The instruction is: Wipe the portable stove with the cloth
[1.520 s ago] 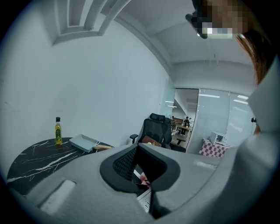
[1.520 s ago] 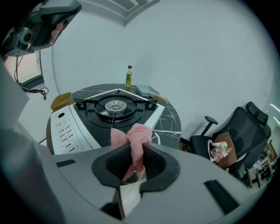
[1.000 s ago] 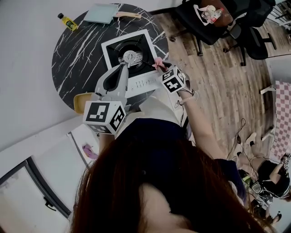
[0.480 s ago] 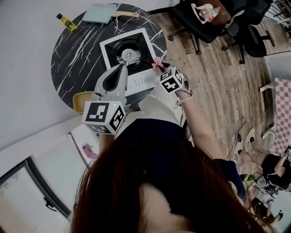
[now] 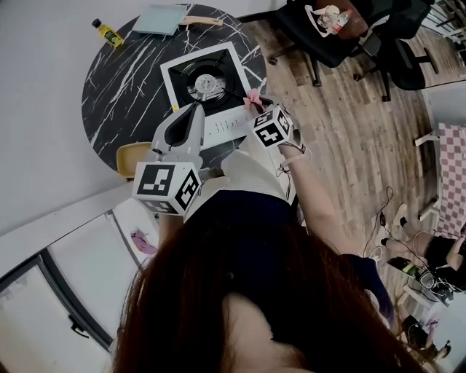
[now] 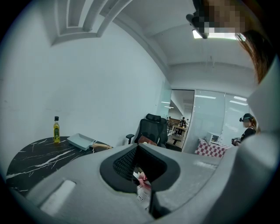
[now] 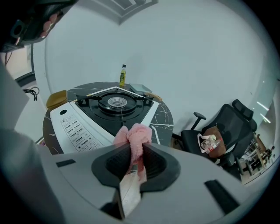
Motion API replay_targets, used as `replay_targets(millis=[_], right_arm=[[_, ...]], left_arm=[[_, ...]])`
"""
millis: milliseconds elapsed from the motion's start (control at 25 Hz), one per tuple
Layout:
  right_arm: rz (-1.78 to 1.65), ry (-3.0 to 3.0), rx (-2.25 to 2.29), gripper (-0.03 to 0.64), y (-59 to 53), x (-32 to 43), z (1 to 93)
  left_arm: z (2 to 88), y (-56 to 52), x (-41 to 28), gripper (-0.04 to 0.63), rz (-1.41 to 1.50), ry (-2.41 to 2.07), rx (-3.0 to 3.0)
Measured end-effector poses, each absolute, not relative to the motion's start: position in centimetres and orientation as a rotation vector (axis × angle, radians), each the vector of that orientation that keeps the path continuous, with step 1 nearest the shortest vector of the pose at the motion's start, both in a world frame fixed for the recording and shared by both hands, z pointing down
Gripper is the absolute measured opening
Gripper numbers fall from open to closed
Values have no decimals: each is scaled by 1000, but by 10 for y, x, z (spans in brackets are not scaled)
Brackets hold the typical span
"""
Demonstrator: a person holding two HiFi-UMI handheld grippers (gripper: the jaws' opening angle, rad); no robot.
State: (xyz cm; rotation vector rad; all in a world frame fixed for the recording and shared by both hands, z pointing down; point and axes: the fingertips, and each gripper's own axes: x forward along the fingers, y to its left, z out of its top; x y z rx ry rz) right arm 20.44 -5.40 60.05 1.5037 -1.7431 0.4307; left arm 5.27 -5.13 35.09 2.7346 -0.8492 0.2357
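The portable stove (image 5: 200, 80) is white with a black burner top and sits on a round black marble table (image 5: 120, 87). My right gripper (image 5: 258, 109) is at the stove's near right corner, shut on a bunched pink cloth (image 5: 253, 97). In the right gripper view the cloth (image 7: 133, 135) bulges out of the gripper (image 7: 133, 151), with a white tag hanging below and the stove (image 7: 116, 103) just beyond. My left gripper (image 5: 195, 111) hovers over the stove's near edge. In its own view the left gripper (image 6: 142, 181) looks shut; a pink scrap with a tag shows in the slot.
A yellow oil bottle (image 5: 108, 33) and a pale tray with a wooden handle (image 5: 162, 20) stand at the table's far side. A yellow dish (image 5: 129, 156) sits at the near left rim. Black office chairs (image 5: 328, 33) stand on the wood floor to the right.
The head view has shifted a little, so the table sits slightly higher in frame. Both grippers keep their places by the stove, the cloth still held.
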Motion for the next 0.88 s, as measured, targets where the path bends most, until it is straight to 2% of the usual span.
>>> replay_targets(millis=[880], right_arm=[[455, -1715, 1549, 74, -24, 194, 598]], left_arm=[[348, -32, 41, 12, 227, -806, 2758]])
